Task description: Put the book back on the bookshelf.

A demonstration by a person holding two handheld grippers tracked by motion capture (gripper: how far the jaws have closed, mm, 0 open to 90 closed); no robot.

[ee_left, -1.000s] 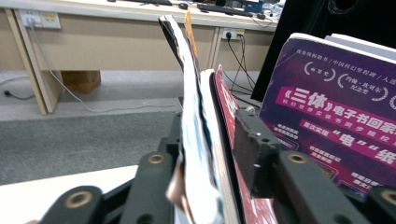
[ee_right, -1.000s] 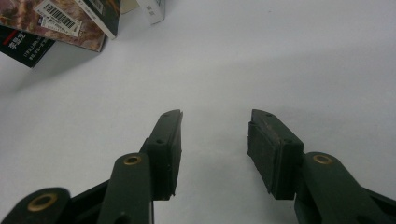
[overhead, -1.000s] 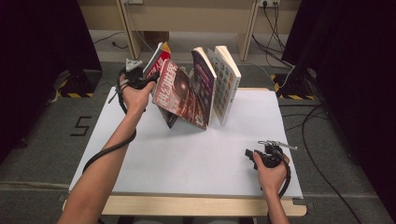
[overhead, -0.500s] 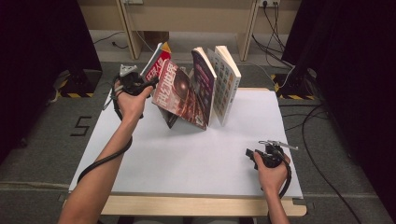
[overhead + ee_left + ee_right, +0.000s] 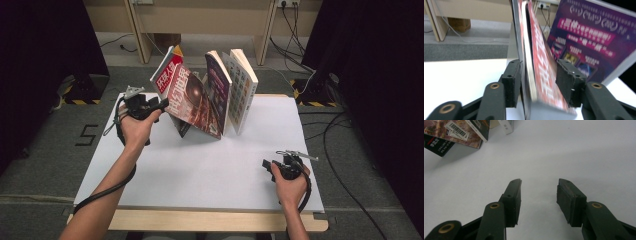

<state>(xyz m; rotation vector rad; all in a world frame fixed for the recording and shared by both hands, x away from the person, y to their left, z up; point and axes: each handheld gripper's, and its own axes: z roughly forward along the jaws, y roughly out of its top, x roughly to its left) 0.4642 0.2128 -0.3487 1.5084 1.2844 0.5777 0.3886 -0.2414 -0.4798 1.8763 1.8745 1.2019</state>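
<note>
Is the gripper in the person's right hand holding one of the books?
No: the right gripper hovers over bare white table with open jaws and nothing between them, apart from the books.

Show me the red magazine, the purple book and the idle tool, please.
red magazine (image 5: 192,102), high view, front cover.
purple book (image 5: 218,90), high view, its cover.
right tool (image 5: 538,192), right gripper view, gap between its open tips.
</note>
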